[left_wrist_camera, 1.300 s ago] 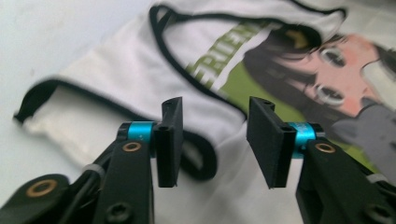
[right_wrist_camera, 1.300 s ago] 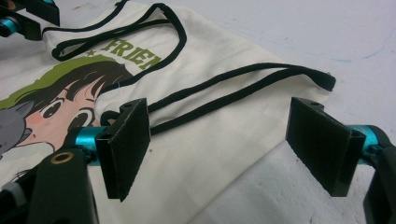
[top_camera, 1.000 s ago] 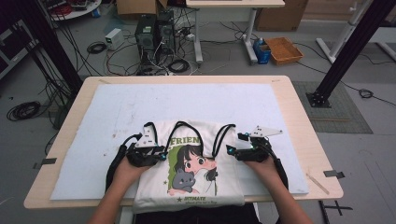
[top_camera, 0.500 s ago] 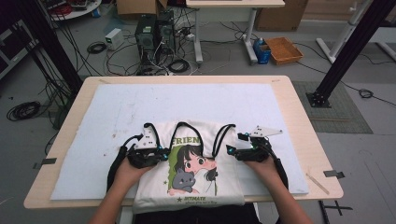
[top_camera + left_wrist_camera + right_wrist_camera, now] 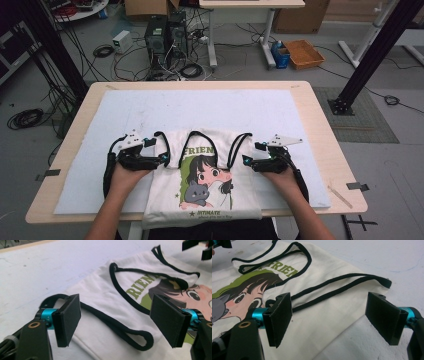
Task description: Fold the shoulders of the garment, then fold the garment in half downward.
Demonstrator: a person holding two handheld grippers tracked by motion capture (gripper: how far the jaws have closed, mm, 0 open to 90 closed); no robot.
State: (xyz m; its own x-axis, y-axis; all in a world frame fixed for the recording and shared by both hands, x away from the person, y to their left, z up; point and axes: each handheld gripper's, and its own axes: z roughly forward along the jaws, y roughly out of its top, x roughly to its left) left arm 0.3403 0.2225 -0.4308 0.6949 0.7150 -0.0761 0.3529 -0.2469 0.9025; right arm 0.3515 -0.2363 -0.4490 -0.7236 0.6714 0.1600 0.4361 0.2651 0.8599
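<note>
A white sleeveless shirt (image 5: 210, 200) with black trim and a cartoon print lies flat on the mat, neck away from the person. My left gripper (image 5: 161, 159) sits at its left armhole. Its jaws have just been opening and now stand open (image 5: 117, 317) over the black-trimmed armhole loop (image 5: 130, 336), which lies slack on the cloth with no pad touching it. My right gripper (image 5: 248, 161) is at the right armhole, open (image 5: 332, 315), with the black strap (image 5: 342, 286) lying ahead of its jaws and cloth (image 5: 324, 267) beneath them.
The white mat (image 5: 250, 110) covers most of the wooden table (image 5: 325, 130). The shirt's hem (image 5: 200, 218) hangs over the near edge. Each gripper view catches the other gripper far off (image 5: 197, 247) (image 5: 220, 243). Computer towers, cables and an orange box stand on the floor beyond.
The left gripper has let go of the shirt's left armhole, opened wide and drawn slightly to the left. The right gripper and the shirt have stayed put.
</note>
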